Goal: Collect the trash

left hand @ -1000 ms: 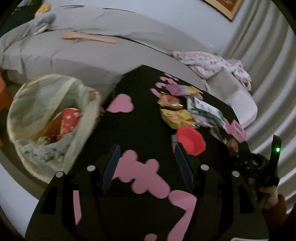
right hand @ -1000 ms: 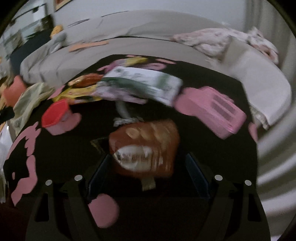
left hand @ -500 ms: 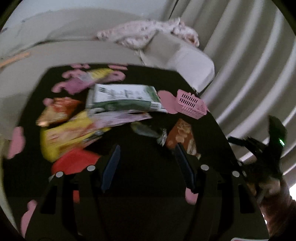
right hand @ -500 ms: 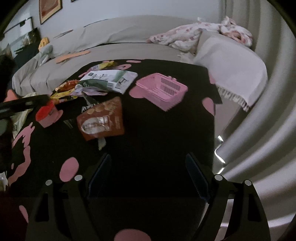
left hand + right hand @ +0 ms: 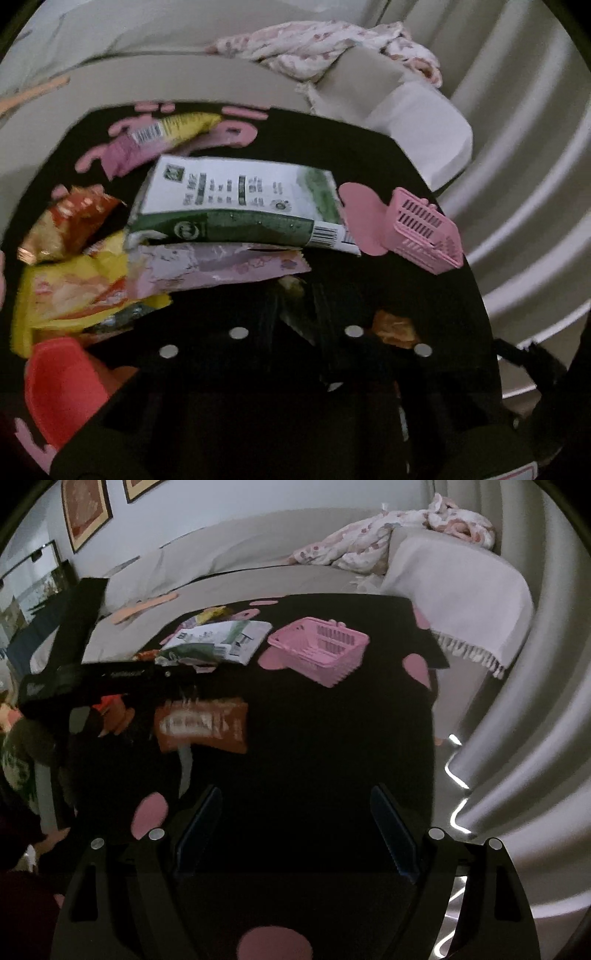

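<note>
My left gripper [image 5: 295, 306] is down on the black table with its jaws closed around a small crumpled clear wrapper [image 5: 293, 295]; it is dark there. An orange snack bag [image 5: 393, 328] lies just right of it, also in the right wrist view [image 5: 203, 727]. Ahead lie a green and white carton [image 5: 236, 203], a pink wrapper [image 5: 218, 266], a yellow bag [image 5: 74, 295] and a red-gold wrapper [image 5: 62, 225]. My right gripper [image 5: 295, 830] is open and empty above the near table. The left gripper [image 5: 103, 679] shows at its left.
A pink basket [image 5: 424, 232] stands at the table's right, also seen in the right wrist view [image 5: 321, 646]. A red cup [image 5: 62, 384] sits at the near left. A grey sofa [image 5: 240, 565] with a floral blanket [image 5: 388, 535] lies behind. Curtains [image 5: 535, 701] hang at the right.
My left gripper swung from the bin to the trash pile, went down and shut on the small wrapper. My right gripper drew back from the orange bag and stayed open.
</note>
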Motion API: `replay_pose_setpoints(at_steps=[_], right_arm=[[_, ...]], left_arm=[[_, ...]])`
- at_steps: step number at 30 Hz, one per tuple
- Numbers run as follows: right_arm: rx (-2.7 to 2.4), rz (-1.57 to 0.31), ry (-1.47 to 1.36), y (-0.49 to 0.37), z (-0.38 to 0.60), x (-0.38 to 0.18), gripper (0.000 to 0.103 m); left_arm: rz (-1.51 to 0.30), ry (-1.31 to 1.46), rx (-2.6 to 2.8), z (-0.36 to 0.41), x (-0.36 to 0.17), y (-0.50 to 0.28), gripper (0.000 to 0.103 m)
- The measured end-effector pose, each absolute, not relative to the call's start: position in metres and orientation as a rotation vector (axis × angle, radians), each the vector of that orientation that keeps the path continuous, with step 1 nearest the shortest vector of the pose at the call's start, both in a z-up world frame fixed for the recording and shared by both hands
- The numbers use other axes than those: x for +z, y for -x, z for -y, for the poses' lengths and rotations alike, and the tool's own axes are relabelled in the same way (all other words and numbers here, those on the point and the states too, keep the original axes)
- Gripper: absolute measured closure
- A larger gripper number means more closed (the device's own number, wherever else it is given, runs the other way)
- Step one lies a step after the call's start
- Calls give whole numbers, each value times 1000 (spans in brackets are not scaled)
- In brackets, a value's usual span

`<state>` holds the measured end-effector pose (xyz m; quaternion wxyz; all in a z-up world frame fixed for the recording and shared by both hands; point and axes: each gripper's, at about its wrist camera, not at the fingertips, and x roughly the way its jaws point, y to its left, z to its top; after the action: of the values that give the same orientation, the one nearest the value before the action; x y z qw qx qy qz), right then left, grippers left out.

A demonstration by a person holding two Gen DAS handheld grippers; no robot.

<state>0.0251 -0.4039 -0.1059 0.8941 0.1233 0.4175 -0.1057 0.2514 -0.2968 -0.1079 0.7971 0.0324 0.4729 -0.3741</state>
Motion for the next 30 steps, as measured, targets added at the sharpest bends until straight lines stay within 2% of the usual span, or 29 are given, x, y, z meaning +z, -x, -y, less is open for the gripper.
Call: replay_pose_setpoints(at_steps=[8, 21, 24, 25, 26, 30], right_arm=[[-61, -862, -185, -57, 373, -96, 24], [-2, -948, -74, -120, 357, -124, 24], [-9, -953, -44, -122, 355, -122, 47], [-7, -954, -40, -122, 354, -121, 59], [4, -956, -54, -121, 354, -120, 67], [6, -923, -100, -115, 356, -111, 67]], left_arm=[[-980, -103, -835, 242, -84, -229, 89], [-1035, 5, -808, 184, -99, -206, 89], [-1023, 4, -805, 180, -97, -202, 89], [-1019, 5, -805, 178, -96, -201, 89], [-1014, 7, -805, 177, -95, -200, 89], [-993, 21, -804, 171, -87, -198, 89]])
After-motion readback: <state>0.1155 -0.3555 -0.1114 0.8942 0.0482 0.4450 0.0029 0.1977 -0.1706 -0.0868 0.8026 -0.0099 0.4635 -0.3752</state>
